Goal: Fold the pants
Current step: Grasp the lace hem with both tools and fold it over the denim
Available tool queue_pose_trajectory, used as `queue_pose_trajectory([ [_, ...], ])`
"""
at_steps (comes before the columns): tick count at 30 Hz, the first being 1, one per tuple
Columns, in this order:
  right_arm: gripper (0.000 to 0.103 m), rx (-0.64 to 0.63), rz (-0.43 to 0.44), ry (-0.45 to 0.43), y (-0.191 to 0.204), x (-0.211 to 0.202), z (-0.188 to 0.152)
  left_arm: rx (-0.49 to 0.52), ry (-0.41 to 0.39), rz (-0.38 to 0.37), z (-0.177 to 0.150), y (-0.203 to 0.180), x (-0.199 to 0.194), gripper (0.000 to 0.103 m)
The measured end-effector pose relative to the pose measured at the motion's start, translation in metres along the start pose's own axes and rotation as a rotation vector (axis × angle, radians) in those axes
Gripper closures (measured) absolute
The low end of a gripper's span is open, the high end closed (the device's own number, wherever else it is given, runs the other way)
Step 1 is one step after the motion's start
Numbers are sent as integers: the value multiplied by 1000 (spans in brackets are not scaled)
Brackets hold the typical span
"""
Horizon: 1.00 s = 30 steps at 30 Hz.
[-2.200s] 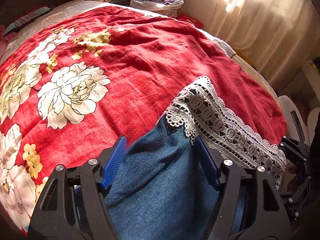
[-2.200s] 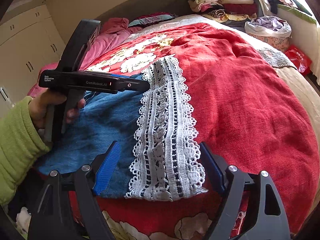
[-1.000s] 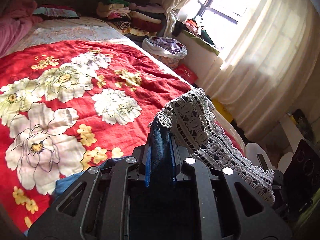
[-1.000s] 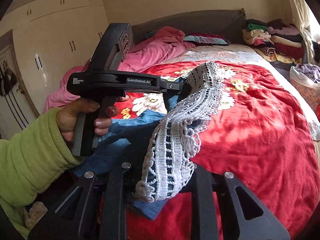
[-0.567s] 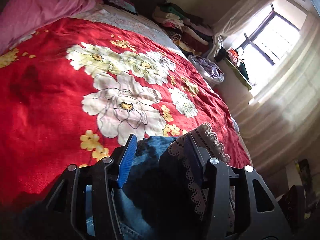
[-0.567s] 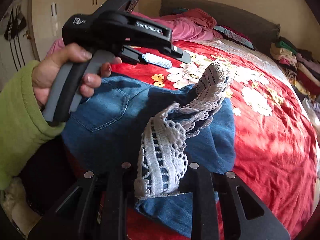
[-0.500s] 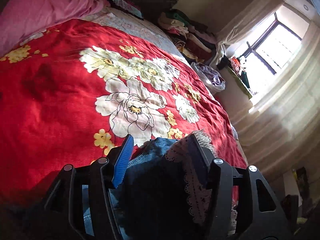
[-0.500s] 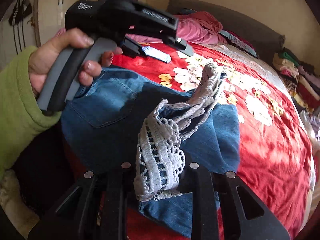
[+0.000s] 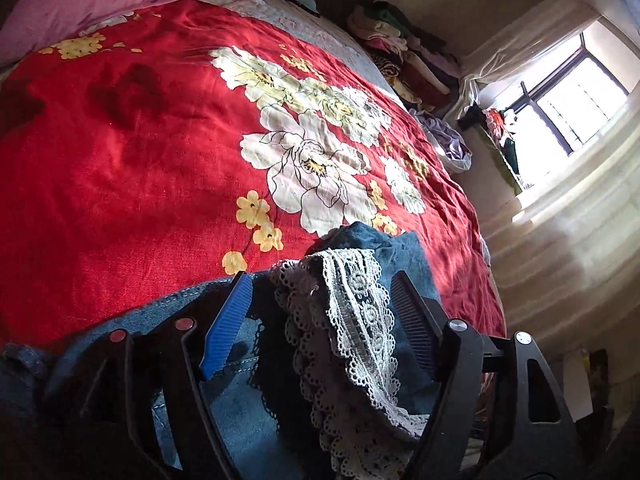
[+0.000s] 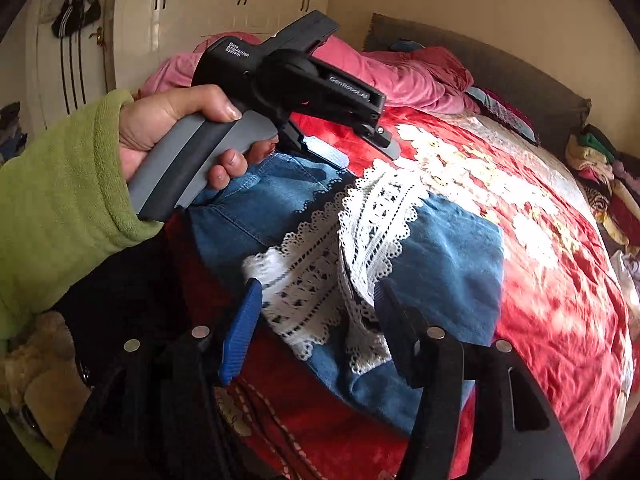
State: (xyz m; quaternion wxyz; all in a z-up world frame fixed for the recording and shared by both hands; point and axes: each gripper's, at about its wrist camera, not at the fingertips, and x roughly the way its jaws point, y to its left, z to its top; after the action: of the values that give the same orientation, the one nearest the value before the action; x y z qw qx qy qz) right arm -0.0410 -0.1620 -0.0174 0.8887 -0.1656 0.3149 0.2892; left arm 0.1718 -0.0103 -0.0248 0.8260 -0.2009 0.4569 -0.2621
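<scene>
Blue denim pants (image 9: 248, 412) with a white lace hem (image 9: 352, 320) lie folded on the red floral bedspread (image 9: 120, 160). My left gripper (image 9: 320, 280) has its jaws opening, and the lace lies loose between them with neither pad pressing on it. In the right wrist view the denim (image 10: 448, 264) and the lace hem (image 10: 376, 216) rest doubled over the upper part of the pants. My right gripper (image 10: 318, 284) is opening too; the lace sits between its jaws and brushes the right finger. A hand in a green sleeve (image 10: 48, 200) holds the left gripper (image 10: 360, 148) just above the denim.
A pink quilt (image 10: 400, 76) is bunched at the head of the bed. Folded clothes (image 9: 392, 40) are stacked along the far side, with a laundry basket (image 9: 452, 144) below the curtained window (image 9: 576, 100). White wardrobes (image 10: 200, 8) stand behind the hand.
Both grippers carried the lace hem across onto the upper part of the pants, sank toward the bed and then opened, so the hem now lies loose on the denim.
</scene>
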Motion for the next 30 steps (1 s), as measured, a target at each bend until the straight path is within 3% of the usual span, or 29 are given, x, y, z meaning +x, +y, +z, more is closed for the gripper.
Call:
queue_pose_trajectory([
  [3, 46, 50, 27, -15, -5, -11, -5, 21, 33, 29, -5, -4, 10, 38],
  [9, 46, 65, -26, -8, -15, -13, -8, 37, 50, 88, -9, -9, 19, 38],
  [19, 46, 78, -91, 20, -22, 9, -11, 31, 58, 95, -10, -8, 20, 38],
  [22, 39, 81, -145, 15, -27, 8, -13, 24, 57, 89, -9, -8, 21, 38],
  [26, 40, 106, -94, 28, -32, 13, -15, 28, 58, 93, -10, -8, 21, 38],
  [28, 64, 96, -29, 44, -28, 20, -12, 30, 59, 96, -10, -7, 22, 38],
  [29, 94, 85, 3, 62, -25, 26, -11, 28, 57, 101, -10, -7, 23, 40],
  [30, 98, 75, 36, 89, -21, 31, -10, 27, 55, 114, -9, -8, 23, 52],
])
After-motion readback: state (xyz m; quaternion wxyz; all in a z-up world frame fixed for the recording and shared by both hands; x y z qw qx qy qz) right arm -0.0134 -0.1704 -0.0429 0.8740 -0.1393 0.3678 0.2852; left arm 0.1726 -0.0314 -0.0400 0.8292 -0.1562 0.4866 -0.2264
